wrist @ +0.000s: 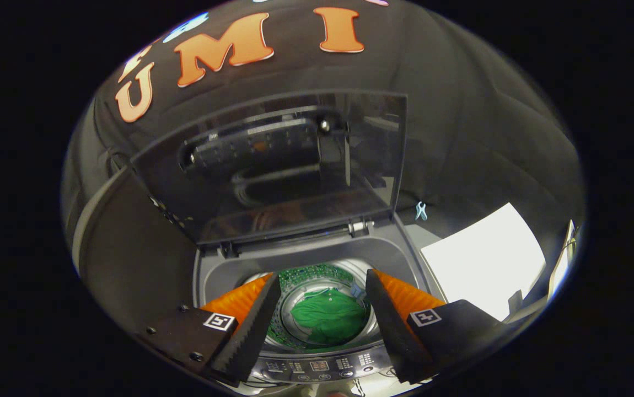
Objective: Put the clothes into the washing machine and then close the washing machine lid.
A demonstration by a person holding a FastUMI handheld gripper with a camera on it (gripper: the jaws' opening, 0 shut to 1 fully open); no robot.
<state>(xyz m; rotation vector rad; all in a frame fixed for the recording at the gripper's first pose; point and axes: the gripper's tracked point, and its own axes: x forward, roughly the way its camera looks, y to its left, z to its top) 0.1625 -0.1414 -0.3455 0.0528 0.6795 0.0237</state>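
Your one camera rides on the gripper [321, 325] and looks forward along its two fingers [251, 325], which spread wide apart with nothing between them. You are looking from above the front of the washing machine [317, 259], tilted steeply downward, so the control panel [322, 366] sits just under the fingertips and the open drum [325, 314] lies between and just ahead of them, close in. Beyond the fingers the raised lid [273, 165] stands facing you, hinged at the back. The fisheye bends the booth wall [460, 110] around it, and a white surface [482, 259] lies beside the machine.
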